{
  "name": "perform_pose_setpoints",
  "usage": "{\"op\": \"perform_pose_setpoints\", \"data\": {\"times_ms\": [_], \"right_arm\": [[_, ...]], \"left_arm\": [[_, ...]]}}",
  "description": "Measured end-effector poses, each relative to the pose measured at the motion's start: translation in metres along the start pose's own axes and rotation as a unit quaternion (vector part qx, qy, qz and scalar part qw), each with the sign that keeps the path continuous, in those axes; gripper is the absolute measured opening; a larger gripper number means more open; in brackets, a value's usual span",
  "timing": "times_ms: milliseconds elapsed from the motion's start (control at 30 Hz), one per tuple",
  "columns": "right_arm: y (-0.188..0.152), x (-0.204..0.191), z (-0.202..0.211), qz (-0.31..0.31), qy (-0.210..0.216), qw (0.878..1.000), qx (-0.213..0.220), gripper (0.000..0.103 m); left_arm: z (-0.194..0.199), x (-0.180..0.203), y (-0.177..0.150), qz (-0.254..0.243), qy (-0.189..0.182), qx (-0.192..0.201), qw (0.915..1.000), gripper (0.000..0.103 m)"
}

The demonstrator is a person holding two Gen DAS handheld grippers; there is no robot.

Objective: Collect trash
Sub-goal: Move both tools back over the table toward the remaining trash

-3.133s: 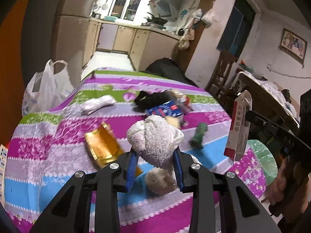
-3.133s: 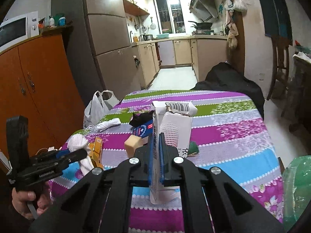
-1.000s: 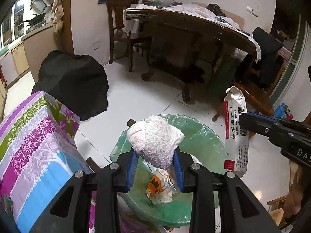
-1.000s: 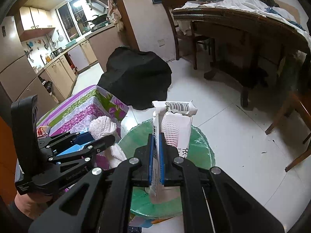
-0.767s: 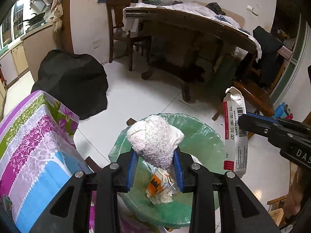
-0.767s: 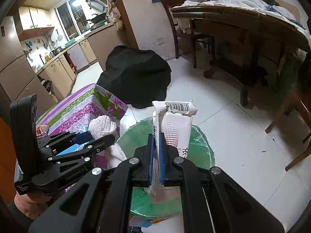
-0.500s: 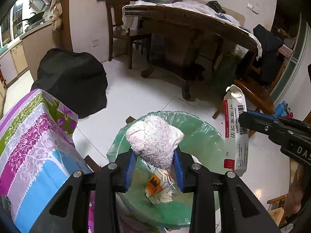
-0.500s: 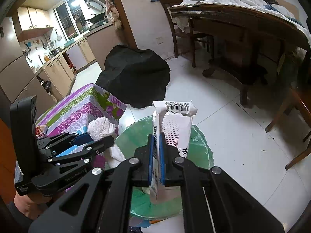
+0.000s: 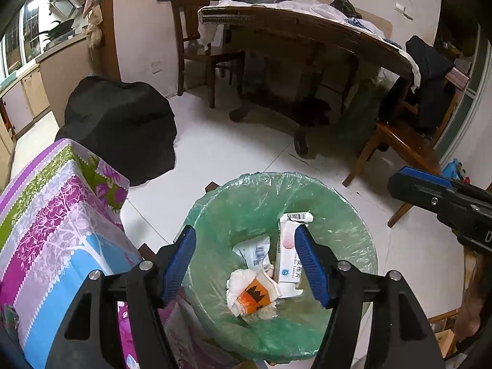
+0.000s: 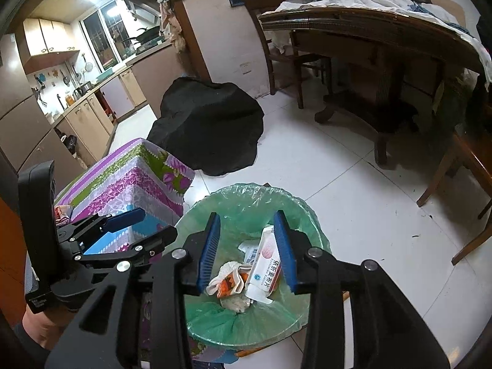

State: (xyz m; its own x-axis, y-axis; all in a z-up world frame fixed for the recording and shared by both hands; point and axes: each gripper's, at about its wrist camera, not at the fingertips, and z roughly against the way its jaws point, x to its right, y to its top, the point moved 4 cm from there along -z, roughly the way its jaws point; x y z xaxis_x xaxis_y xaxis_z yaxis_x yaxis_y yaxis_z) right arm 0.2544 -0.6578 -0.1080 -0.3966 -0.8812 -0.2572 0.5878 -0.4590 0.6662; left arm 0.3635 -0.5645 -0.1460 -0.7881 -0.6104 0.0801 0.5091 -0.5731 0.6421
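Observation:
A bin with a green liner (image 9: 338, 203) stands on the floor below both grippers. My left gripper (image 9: 244, 240) hangs over it, its jaws opening, with nothing between the blue pads. My right gripper (image 10: 246, 224) is also above the bin (image 10: 295, 203), jaws opening and holding nothing. The white carton (image 9: 289, 255) lies inside the bin, leaning on other rubbish (image 10: 267, 270). Beside it lies a white crumpled wad (image 9: 240, 286) around an orange wrapper (image 10: 227, 283). Each view shows the other gripper: the right (image 9: 399, 181) at the right edge, the left (image 10: 155, 224) at the left.
The table with the striped floral cloth (image 9: 61, 215) stands right beside the bin on its left. A black covered heap (image 9: 123, 123) sits on the white tiled floor behind it. A wooden dining table (image 9: 307, 30) and chairs (image 9: 399, 141) stand further back.
Both grippers have opened. The white wad has dropped out of the left one and the carton out of the right one; both now lie in the bin.

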Motion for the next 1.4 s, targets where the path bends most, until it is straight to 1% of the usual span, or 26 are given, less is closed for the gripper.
{"op": "perform_pose_setpoints", "data": {"times_ms": [133, 200, 233, 300, 333, 367, 400, 433, 500, 567, 667, 800, 900, 933, 967, 1000, 1067, 1100, 1133, 1200, 1233, 1267, 1300, 1333, 1400], "right_arm": [[-0.001, 0.001, 0.003, 0.000, 0.000, 1.000, 0.005, 0.040], [-0.002, 0.001, 0.010, -0.002, 0.003, 1.000, 0.015, 0.049], [-0.004, 0.001, 0.014, -0.004, 0.005, 1.000, 0.021, 0.052], [-0.008, -0.001, 0.025, -0.004, 0.008, 0.999, 0.040, 0.064], [-0.011, -0.004, 0.031, -0.001, 0.007, 0.999, 0.051, 0.068], [-0.015, -0.007, 0.039, 0.004, 0.005, 0.998, 0.069, 0.076], [-0.018, -0.011, 0.044, 0.008, 0.007, 0.997, 0.079, 0.081], [-0.022, -0.017, 0.050, 0.013, 0.010, 0.996, 0.090, 0.082], [-0.031, -0.028, 0.057, 0.022, 0.016, 0.994, 0.102, 0.088], [-0.041, -0.041, 0.064, 0.032, 0.025, 0.993, 0.113, 0.091], [-0.056, -0.062, 0.069, 0.044, 0.044, 0.991, 0.121, 0.093], [-0.076, -0.092, 0.066, 0.062, 0.078, 0.989, 0.111, 0.093], [-0.085, -0.116, 0.060, 0.074, 0.104, 0.987, 0.099, 0.093], [-0.088, -0.126, 0.057, 0.080, 0.113, 0.986, 0.095, 0.093], [-0.090, -0.133, 0.056, 0.084, 0.118, 0.985, 0.092, 0.093], [-0.093, -0.143, 0.053, 0.090, 0.127, 0.984, 0.085, 0.093], [-0.098, -0.164, 0.047, 0.102, 0.142, 0.982, 0.072, 0.093], [-0.100, -0.171, 0.045, 0.106, 0.148, 0.981, 0.067, 0.093], [-0.103, -0.182, 0.043, 0.114, 0.155, 0.979, 0.062, 0.093], [-0.110, -0.199, 0.041, 0.128, 0.166, 0.976, 0.054, 0.093], [-0.115, -0.211, 0.039, 0.138, 0.173, 0.974, 0.048, 0.093], [-0.120, -0.223, 0.038, 0.149, 0.180, 0.971, 0.042, 0.093], [-0.125, -0.230, 0.036, 0.159, 0.185, 0.969, 0.037, 0.093], [-0.128, -0.240, 0.034, 0.168, 0.191, 0.967, 0.031, 0.093], [-0.136, -0.259, 0.030, 0.186, 0.204, 0.961, 0.021, 0.093]], "left_arm": [[0.002, -0.001, -0.002, 0.001, 0.002, -0.001, 1.0000, 0.067], [0.005, -0.002, -0.006, 0.001, 0.004, -0.002, 1.0000, 0.067], [0.007, -0.003, -0.008, 0.001, 0.005, -0.002, 1.0000, 0.067], [0.015, -0.005, -0.015, 0.000, 0.008, 0.002, 1.0000, 0.067], [0.020, -0.006, -0.018, 0.000, 0.008, 0.004, 1.0000, 0.067], [0.025, -0.007, -0.022, -0.002, 0.008, 0.007, 0.9999, 0.067], [0.031, -0.009, -0.027, -0.003, 0.008, 0.010, 0.9999, 0.067], [0.040, -0.012, -0.033, -0.005, 0.007, 0.013, 0.9999, 0.067], [0.054, -0.017, -0.044, -0.007, 0.008, 0.019, 0.9998, 0.068], [0.076, -0.028, -0.060, -0.005, 0.013, 0.029, 0.9995, 0.071], [0.108, -0.049, -0.084, 0.012, 0.019, 0.044, 0.9988, 0.073], [0.154, -0.091, -0.124, 0.043, 0.040, 0.059, 0.9965, 0.073], [0.196, -0.128, -0.155, 0.067, 0.071, 0.073, 0.9926, 0.073], [0.210, -0.142, -0.164, 0.080, 0.084, 0.078, 0.9902, 0.073], [0.230, -0.164, -0.177, 0.101, 0.101, 0.089, 0.9858, 0.073], [0.241, -0.175, -0.183, 0.112, 0.108, 0.093, 0.9833, 0.073], [0.276, -0.216, -0.206, 0.153, 0.145, 0.106, 0.9717, 0.074], [0.288, -0.230, -0.216, 0.167, 0.157, 0.110, 0.9671, 0.074], [0.304, -0.255, -0.231, 0.190, 0.176, 0.111, 0.9594, 0.075], [0.325, -0.291, -0.257, 0.226, 0.211, 0.107, 0.9451, 0.075], [0.337, -0.315, -0.275, 0.254, 0.235, 0.100, 0.9327, 0.075], [0.348, -0.334, -0.290, 0.282, 0.247, 0.098, 0.9219, 0.075], [0.354, -0.346, -0.298, 0.296, 0.251, 0.097, 0.9165, 0.075], [0.361, -0.364, -0.312, 0.319, 0.253, 0.090, 0.9090, 0.075], [0.362, -0.387, -0.329, 0.351, 0.244, 0.069, 0.9011, 0.076]]}}
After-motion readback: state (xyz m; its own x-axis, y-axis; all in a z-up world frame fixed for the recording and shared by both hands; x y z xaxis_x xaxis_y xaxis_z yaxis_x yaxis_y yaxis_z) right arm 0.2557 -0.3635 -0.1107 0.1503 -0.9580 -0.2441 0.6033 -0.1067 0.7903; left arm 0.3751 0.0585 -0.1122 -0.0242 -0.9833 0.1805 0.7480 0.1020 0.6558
